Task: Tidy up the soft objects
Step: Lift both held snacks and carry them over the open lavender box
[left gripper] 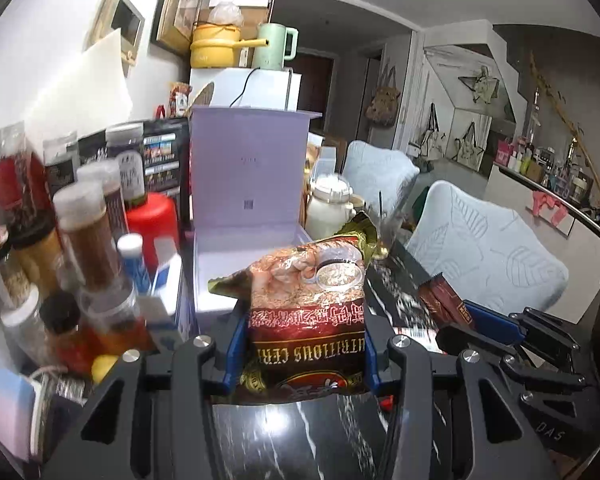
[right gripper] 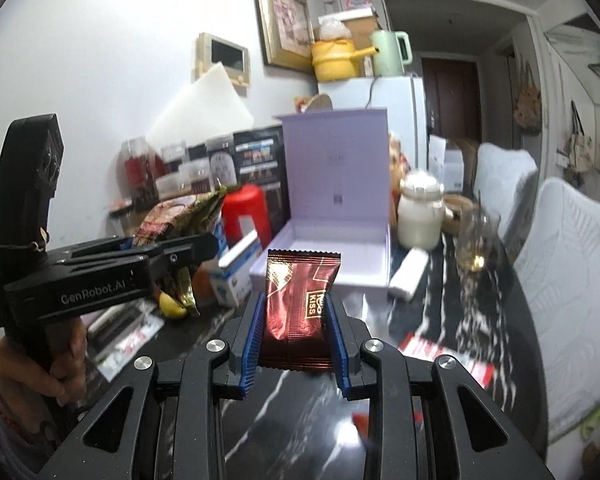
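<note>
My left gripper is shut on a red and gold cereal packet and holds it above the black marble table, just short of the open lilac box. My right gripper is shut on a dark red snack packet, held upright in front of the same lilac box. In the right wrist view the left gripper with the cereal packet is at the left. In the left wrist view the right gripper holds the snack packet at the right.
Jars and bottles and a red container crowd the table's left side. A cream jar, a glass and a white bar stand right of the box. Flat packets lie on the table. Pale cushioned chairs line the right edge.
</note>
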Demonstrator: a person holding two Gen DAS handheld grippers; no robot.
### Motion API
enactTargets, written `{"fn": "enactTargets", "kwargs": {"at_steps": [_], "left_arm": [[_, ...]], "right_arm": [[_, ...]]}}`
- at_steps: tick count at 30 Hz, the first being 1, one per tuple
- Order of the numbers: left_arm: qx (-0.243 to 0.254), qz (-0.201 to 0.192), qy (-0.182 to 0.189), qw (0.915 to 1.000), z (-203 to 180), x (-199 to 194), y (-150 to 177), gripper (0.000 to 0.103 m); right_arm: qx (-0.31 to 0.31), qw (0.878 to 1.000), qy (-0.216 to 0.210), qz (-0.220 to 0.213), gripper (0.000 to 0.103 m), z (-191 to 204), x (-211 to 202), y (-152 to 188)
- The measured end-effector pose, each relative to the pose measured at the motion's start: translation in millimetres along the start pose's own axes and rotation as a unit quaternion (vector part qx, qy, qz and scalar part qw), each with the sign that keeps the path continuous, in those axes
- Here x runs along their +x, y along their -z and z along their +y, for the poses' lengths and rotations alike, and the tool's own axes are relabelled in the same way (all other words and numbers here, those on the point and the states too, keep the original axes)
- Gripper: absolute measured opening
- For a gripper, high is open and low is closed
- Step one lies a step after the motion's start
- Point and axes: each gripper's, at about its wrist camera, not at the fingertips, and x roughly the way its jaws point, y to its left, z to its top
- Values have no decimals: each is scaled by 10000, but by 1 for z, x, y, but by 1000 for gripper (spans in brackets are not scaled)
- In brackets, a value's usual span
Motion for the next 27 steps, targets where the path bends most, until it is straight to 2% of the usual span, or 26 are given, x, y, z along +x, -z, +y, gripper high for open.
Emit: {"fn": "enactTargets", "kwargs": {"at_steps": [9,15,27], "left_arm": [[1,-363,-70,9993,16,26,-51,45],[16,-552,-141,9984,30,57,-83,45],[14,-578,-230,9981,54,133,-122,45]], "right_arm": [[-212,9994,-137,-255,30,-11,33,-55],[-327,9984,-150,-427,30,-22,62,-92],[-363,9980,20,-526,30,-57,134,-142]]}}
